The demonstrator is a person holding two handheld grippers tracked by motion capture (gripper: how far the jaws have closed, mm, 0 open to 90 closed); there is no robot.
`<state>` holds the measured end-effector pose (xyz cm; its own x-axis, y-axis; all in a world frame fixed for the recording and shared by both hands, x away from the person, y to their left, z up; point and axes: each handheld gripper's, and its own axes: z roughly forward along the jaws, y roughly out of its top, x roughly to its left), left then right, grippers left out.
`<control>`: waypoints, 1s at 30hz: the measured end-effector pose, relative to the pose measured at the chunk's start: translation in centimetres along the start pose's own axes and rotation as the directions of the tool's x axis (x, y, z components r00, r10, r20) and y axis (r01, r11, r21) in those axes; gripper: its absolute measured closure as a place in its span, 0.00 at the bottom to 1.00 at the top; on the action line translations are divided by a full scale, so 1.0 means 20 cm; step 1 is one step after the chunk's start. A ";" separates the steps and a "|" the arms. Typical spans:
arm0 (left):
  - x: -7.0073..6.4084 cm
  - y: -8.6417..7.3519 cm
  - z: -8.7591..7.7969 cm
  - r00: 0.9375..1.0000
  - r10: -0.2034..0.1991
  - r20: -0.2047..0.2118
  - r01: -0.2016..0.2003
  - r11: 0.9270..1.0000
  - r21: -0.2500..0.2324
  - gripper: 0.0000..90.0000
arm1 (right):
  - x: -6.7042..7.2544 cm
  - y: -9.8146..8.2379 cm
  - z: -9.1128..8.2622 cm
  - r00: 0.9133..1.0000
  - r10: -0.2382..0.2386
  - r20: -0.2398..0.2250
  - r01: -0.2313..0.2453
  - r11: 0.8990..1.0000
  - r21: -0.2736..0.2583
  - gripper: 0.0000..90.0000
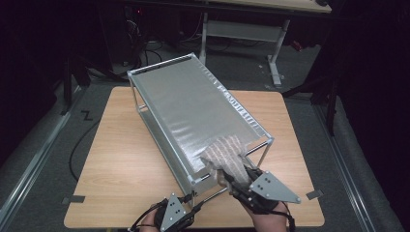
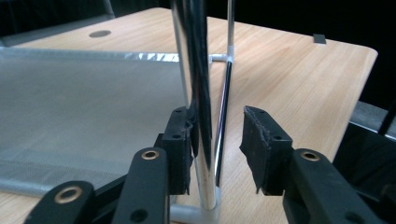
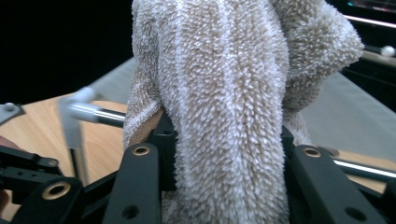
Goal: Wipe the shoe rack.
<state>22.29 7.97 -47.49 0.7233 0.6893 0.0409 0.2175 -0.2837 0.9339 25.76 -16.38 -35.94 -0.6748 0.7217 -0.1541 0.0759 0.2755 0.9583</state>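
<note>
1. Where the desk shows bare, it is pale wood-grain board with rounded corners, set on dark grey floor.
2. On it, laid askew, stands a metal rack: a long flat top shelf of dull, finely ribbed silver sheet, thin chrome posts at the corners, a second shelf below.
3. The right tool, black with a grey three-cornered plate on top, grips a towel at the rack's near end.
4. The towel is beige terry, thick-piled and looped, with paler stripes running along it; it lies bunched over the shelf's near corner.
5. In the right gripper view the towel rises as a fat fold between the black jaws, which press into it from both sides, roughly half closed.
6. The left tool sits at the rack's near corner post, low by the desk edge.
7. In the left gripper view the round, mirror-bright post stands between the jaws, against the left pad; the right pad stands clear of it, so the left tool is partly open with no hold.
8. Both pads are flat black rubber blocks, rough at the edges.
</note>
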 end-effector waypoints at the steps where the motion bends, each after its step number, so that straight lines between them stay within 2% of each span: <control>1: 0.00 0.00 0.00 1.000 0.009 -0.011 -0.009 1.000 -0.002 0.71 | 0.02 0.00 0.01 1.000 -0.015 -0.009 0.016 1.000 0.005 0.66; 3: 0.00 -0.01 0.00 0.999 0.019 -0.029 -0.018 1.000 0.011 0.74 | 0.06 0.01 0.03 0.999 -0.040 -0.023 0.040 0.999 0.007 0.66; 5: 0.00 -0.04 0.01 0.999 0.028 -0.032 -0.027 0.999 0.032 0.75 | 0.08 0.01 0.03 0.998 -0.027 -0.057 0.028 1.000 0.006 0.66; 7: -0.01 -0.05 0.03 0.998 0.042 -0.038 -0.040 0.998 0.049 0.77 | 0.11 0.01 0.03 0.997 -0.037 -0.073 0.037 0.999 0.006 0.66; 9: -0.02 -0.05 0.03 0.997 0.055 -0.059 -0.051 0.997 0.055 0.79 | 0.14 0.01 0.03 0.995 -0.049 -0.084 0.050 0.999 0.008 0.66; 11: -0.01 -0.05 0.03 0.996 0.048 -0.070 -0.045 0.998 0.052 0.86 | 0.16 0.01 0.03 0.994 -0.058 -0.089 0.059 0.998 0.010 0.66; 13: -0.01 -0.05 0.03 0.996 0.050 -0.067 -0.047 0.998 0.049 0.86 | 0.16 0.00 0.03 0.995 -0.070 -0.077 0.071 0.997 0.013 0.67; 14: -0.01 -0.05 0.03 0.996 0.061 -0.069 -0.057 0.997 0.055 0.86 | 0.16 0.00 0.03 0.995 -0.073 -0.074 0.074 0.997 0.013 0.67; 20: 0.00 -0.06 0.03 0.998 0.050 -0.047 -0.047 0.998 0.049 0.87 | 0.10 -0.02 0.02 0.998 -0.057 -0.031 0.058 0.998 0.026 0.67; 21: 0.00 -0.06 0.02 0.998 0.040 -0.047 -0.037 0.998 0.046 0.87 | 0.06 -0.03 0.01 0.999 -0.045 -0.013 0.045 0.999 0.030 0.67; 22: 0.01 -0.06 0.02 0.999 0.030 -0.039 -0.028 0.999 0.044 0.87 | 0.05 -0.03 0.01 0.999 -0.036 -0.006 0.037 0.999 0.034 0.67; 29: 0.03 -0.06 0.00 0.999 0.025 -0.028 -0.024 0.999 0.047 0.87 | -0.08 -0.07 -0.01 0.998 -0.002 0.059 -0.001 0.999 0.050 0.66; 30: 0.03 -0.06 0.00 0.999 0.025 -0.028 -0.024 0.999 0.047 0.87 | -0.08 -0.07 -0.01 0.998 -0.002 0.059 -0.001 0.999 0.050 0.66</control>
<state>22.41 8.71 -48.65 0.7096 0.7006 0.0746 0.2309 -0.3313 0.9148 26.52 -18.02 -36.93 -0.6305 0.7574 -0.1697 0.1135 0.3063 0.9451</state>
